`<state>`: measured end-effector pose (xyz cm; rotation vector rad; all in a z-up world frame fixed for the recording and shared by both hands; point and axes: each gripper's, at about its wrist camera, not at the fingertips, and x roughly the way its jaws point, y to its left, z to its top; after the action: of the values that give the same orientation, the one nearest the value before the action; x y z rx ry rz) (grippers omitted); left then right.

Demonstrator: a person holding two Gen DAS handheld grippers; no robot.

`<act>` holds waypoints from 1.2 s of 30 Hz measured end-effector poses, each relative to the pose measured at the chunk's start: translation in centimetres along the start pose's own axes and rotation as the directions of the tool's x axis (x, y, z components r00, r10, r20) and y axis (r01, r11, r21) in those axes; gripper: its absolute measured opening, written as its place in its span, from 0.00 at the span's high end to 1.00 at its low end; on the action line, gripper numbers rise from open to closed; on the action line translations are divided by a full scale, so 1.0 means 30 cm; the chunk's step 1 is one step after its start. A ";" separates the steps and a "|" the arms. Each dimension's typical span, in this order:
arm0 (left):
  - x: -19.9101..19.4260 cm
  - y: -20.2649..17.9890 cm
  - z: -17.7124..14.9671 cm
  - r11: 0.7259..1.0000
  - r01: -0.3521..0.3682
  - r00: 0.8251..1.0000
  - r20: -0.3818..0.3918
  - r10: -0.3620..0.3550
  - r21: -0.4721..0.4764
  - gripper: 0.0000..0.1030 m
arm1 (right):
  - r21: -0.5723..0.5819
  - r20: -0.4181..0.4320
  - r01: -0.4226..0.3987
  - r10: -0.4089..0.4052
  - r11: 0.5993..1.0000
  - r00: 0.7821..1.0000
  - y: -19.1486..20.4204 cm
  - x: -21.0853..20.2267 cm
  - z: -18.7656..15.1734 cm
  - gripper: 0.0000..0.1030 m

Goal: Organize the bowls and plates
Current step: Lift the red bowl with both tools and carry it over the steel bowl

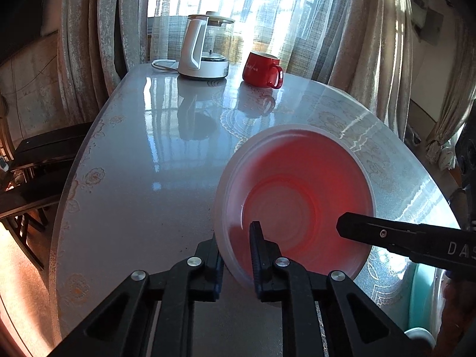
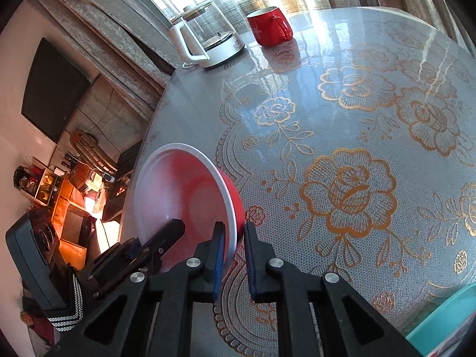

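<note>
A red bowl with a white inside (image 1: 300, 199) is held tilted above the table, its opening facing the cameras. My left gripper (image 1: 236, 241) is shut on its near-left rim, one finger outside and one inside. My right gripper (image 2: 233, 238) is shut on the opposite rim of the same bowl (image 2: 184, 190); one of its fingers (image 1: 386, 233) reaches into the bowl from the right in the left wrist view. The left gripper's finger (image 2: 162, 238) shows at the bowl's lower left in the right wrist view.
A glass kettle on a white base (image 1: 205, 50) and a red mug (image 1: 261, 70) stand at the far edge of the round table (image 1: 142, 178) with its floral cover. A teal dish (image 2: 446, 318) sits at the near right edge. Curtains hang behind.
</note>
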<state>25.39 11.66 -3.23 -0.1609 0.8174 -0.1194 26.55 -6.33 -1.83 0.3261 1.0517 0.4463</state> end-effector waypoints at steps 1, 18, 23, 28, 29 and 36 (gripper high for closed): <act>-0.006 -0.004 -0.001 1.000 0.000 1.000 0.007 0.000 0.008 0.85 | 0.004 0.003 -0.002 0.002 1.000 1.000 -0.003 -0.008 -0.006 0.88; -0.250 -0.073 -0.024 0.995 0.045 0.972 0.225 -0.063 0.083 0.87 | -0.003 0.125 -0.054 0.054 0.999 0.991 0.036 -0.240 -0.124 0.88; -0.334 -0.121 -0.064 0.993 -0.005 0.967 0.252 -0.026 0.121 0.87 | -0.008 0.147 -0.078 0.078 0.997 0.986 0.037 -0.282 -0.170 0.88; -0.398 -0.145 -0.121 0.992 -0.018 0.965 0.262 -0.014 0.121 0.87 | -0.016 0.155 -0.098 0.100 0.995 0.983 0.037 -0.318 -0.224 0.88; -0.405 -0.149 -0.133 0.993 -0.016 0.966 0.257 -0.015 0.119 0.87 | -0.015 0.156 -0.104 0.105 0.994 0.982 0.033 -0.327 -0.235 0.88; -0.461 -0.185 -0.224 0.994 0.003 0.970 0.240 -0.029 0.110 0.86 | -0.015 0.162 -0.129 0.130 0.992 0.978 0.005 -0.390 -0.325 0.88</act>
<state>10.84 7.87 3.18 -0.0765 0.5652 -0.1564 12.96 -11.62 2.59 0.4220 0.8732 0.5298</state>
